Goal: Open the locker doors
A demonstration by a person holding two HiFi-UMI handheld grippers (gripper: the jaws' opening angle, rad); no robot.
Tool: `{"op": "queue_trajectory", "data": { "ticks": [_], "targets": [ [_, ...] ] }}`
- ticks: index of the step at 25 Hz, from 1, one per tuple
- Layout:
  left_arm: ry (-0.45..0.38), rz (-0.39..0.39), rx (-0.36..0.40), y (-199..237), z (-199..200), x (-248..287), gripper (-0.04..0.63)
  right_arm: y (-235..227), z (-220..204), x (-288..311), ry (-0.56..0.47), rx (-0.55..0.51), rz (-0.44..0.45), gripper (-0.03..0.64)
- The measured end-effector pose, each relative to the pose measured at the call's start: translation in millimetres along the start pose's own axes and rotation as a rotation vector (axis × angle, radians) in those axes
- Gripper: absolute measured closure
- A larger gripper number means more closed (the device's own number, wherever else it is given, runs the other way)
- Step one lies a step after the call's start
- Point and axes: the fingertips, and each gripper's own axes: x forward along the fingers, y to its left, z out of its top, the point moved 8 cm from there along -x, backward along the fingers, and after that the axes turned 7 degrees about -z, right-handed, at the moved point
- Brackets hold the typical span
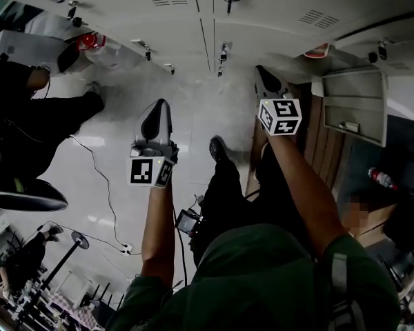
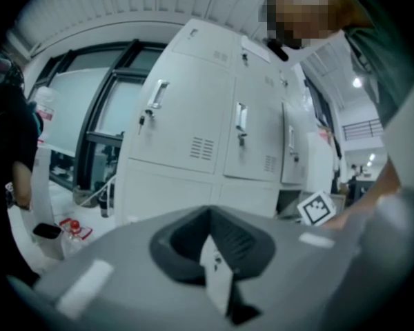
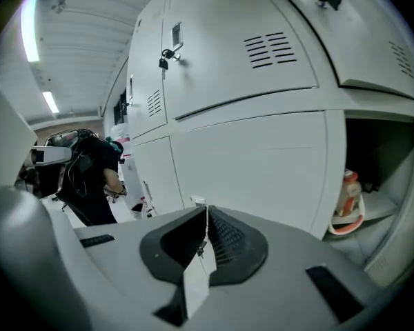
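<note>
- White steel lockers [image 1: 193, 19] line the far side of the scene. Most doors are closed, with keys [image 3: 167, 57] hanging at the latches, so the task looks largely undone.
- One compartment [image 3: 379, 150] on the right is already open, with a red-and-white container [image 3: 348, 200] on its shelf. Its door [image 1: 352, 105] swings out to the right.
- Left gripper [image 1: 156, 116] points roughly level towards the lockers but is well apart from them. Its jaws are pressed together with nothing between them, and it is probably just being carried idle.
- Right gripper [image 1: 268, 83] is farther forward, near the closed panels just left of the open compartment. Its jaws are also closed and empty.
- The right gripper looks placed to go for a nearby latch. It would have to spread its jaws before it could pinch a handle.
</note>
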Motion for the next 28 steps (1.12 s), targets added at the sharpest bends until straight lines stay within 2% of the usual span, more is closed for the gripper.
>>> {"op": "queue_trajectory", "data": {
  "ticks": [4,8,14,16,22,28],
  "targets": [
    [-0.032,0.015,-0.021,15,-4,-8,0.594,26,1,40,0.023,-0.014,0.043,0.607],
    [0.020,0.059,-0.035,30,-14,-16,0.594,45,-2,77,0.067,-0.044,0.068,0.607],
    [0.043,0.075,-0.052,48,-27,-23,0.594,56,-9,116,0.128,-0.072,0.029,0.587],
    [0.032,0.080,-0.059,52,-25,-21,0.594,57,-11,125,0.144,-0.071,0.009,0.532],
    [0.027,0.064,-0.091,60,-30,-19,0.594,60,-13,147,0.152,-0.077,-0.011,0.531],
    [0.035,0.034,-0.103,62,-37,-10,0.594,61,-19,135,0.143,-0.078,0.007,0.554]
  ]
}}
